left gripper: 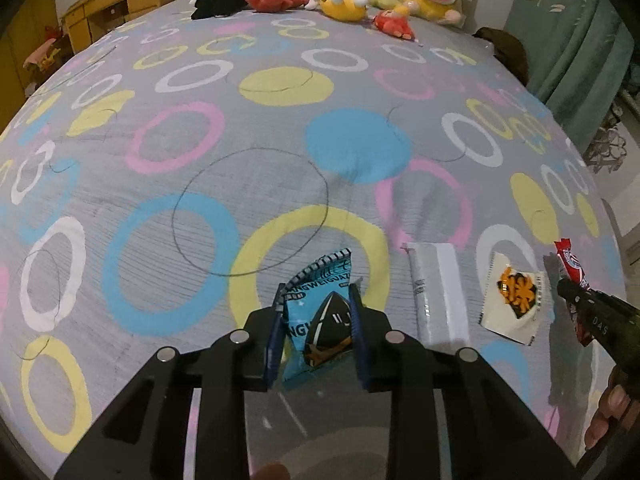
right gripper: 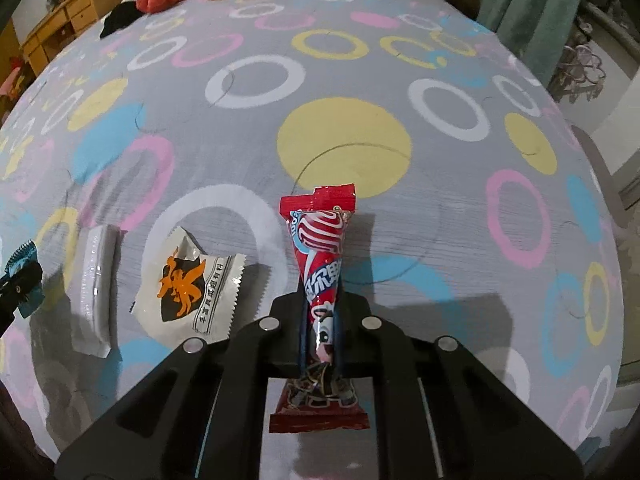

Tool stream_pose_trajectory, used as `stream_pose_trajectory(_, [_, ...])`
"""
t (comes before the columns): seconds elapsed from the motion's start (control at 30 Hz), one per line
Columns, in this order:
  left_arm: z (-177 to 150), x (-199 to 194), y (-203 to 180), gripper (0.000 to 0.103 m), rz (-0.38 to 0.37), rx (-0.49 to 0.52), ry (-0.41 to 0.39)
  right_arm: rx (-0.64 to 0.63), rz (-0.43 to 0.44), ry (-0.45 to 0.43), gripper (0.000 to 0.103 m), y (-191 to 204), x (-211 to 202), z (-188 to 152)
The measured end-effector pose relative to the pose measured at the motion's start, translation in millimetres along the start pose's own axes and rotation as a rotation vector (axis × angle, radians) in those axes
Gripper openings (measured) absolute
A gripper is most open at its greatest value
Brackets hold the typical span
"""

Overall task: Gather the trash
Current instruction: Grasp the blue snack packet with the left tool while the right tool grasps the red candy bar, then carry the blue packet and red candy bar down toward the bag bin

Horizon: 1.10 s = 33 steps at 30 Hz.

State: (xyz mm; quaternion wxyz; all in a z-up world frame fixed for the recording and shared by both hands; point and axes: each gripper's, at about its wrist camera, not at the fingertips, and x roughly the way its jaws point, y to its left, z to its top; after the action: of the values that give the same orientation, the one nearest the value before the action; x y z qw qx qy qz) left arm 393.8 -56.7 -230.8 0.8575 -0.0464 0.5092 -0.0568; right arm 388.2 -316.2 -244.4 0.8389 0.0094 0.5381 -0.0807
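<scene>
My left gripper (left gripper: 318,300) is shut on a blue snack packet (left gripper: 320,320) and holds it above the bed; the packet also shows at the left edge of the right wrist view (right gripper: 22,280). My right gripper (right gripper: 320,312) is shut on a red candy wrapper (right gripper: 322,256), which also shows at the right edge of the left wrist view (left gripper: 570,264). A white-grey sachet (left gripper: 438,294) (right gripper: 94,288) and a white packet with an orange mark (left gripper: 514,298) (right gripper: 190,284) lie flat on the bed between the two grippers.
The bed sheet (left gripper: 240,152) is grey with coloured rings and dots. Plush toys (left gripper: 344,2) line the far edge. A wooden desk (left gripper: 116,0) stands at the far left, a green curtain (left gripper: 572,48) at the right.
</scene>
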Motion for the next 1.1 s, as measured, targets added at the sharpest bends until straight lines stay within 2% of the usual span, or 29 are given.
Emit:
stream_pose_trajectory(0.37, [-6, -32, -7, 0.028, 0.011, 0.081, -0.076, 0.025, -0.002, -0.082, 0.009, -8, -55, -8])
stream_pose_trajectory(0.77, [-15, -58, -14, 0.028, -0.01, 0.165, -0.116, 0.077, 0.013, -0.168, 0.009, -18, -114, -46])
stream_pose_trajectory(0.87, [-22, -65, -20, 0.028, 0.01, 0.209, -0.143, 0.083, 0.018, -0.182, 0.009, -20, -126, -56])
stream_pose_trajectory(1.1, [-35, -77, -24, 0.028, -0.011, 0.238, -0.141, 0.094, 0.028, -0.202, 0.01, -22, -147, -81])
